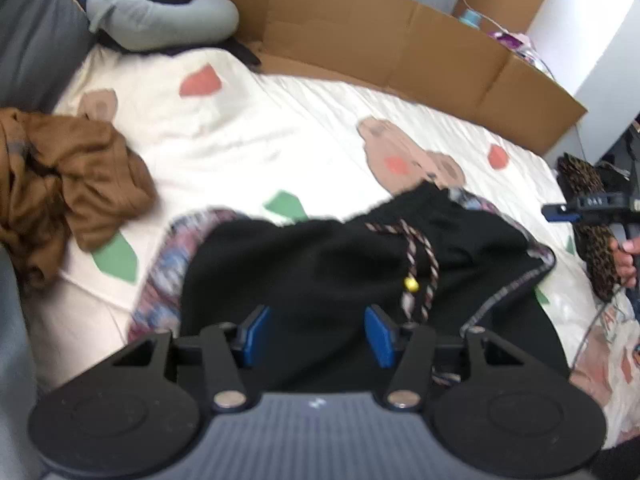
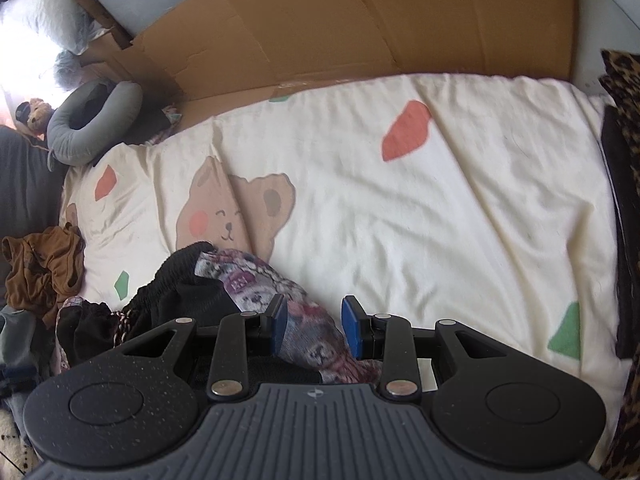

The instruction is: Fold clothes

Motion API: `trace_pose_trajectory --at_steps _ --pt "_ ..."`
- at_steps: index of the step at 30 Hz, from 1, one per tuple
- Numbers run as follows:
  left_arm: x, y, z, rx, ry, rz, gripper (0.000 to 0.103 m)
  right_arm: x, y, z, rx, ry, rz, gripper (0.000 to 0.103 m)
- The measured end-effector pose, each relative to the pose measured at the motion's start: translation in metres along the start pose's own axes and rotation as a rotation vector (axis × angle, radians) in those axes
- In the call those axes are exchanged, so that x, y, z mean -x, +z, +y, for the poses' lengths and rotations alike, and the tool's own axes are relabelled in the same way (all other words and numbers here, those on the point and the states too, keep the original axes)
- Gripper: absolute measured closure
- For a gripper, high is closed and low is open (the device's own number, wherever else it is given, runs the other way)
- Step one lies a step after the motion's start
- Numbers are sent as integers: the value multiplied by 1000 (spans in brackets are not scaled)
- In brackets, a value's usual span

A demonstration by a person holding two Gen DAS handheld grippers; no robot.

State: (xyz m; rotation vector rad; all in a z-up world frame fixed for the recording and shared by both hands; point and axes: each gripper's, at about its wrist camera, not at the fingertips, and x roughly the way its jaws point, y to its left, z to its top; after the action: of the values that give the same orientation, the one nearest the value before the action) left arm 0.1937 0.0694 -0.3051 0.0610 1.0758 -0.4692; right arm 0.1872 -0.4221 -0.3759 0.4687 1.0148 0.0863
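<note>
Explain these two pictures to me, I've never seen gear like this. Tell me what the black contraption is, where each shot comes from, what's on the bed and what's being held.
Each picture comes from a fisheye camera on a hand-held gripper, looking forward along its two blue-padded fingers; a person holds one in each hand. The left gripper is open, hovering over a black garment with patterned lining and a braided drawstring. The right gripper is also open, with the garment's patterned fabric lying between its fingers, not pinched. All this lies on a cream bedsheet printed with bears. A crumpled brown garment sits at the left, a grey curved pillow lies further back, and cardboard lines the far edge.
</note>
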Motion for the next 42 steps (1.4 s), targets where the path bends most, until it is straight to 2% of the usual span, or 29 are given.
trace_pose_trajectory --at_steps 6,12,17,20,24,33,42 --pt "-3 31 18 -28 47 -43 44 -6 9 13 56 -4 -28 59" --pt "-19 56 40 -6 111 -93 43 -16 21 28 118 -3 -72 59" --pt "-48 69 62 38 150 -88 44 -31 29 44 197 -30 -90 59" --pt "-64 73 71 46 167 -87 44 -41 34 51 218 -15 -88 59" --pt "-86 77 80 51 192 -71 46 -58 36 59 243 -14 -74 59" --pt "-121 67 75 15 183 -20 47 -101 38 82 316 -12 -20 59" --pt "-121 45 76 -51 148 60 47 -116 28 107 461 5 15 59"
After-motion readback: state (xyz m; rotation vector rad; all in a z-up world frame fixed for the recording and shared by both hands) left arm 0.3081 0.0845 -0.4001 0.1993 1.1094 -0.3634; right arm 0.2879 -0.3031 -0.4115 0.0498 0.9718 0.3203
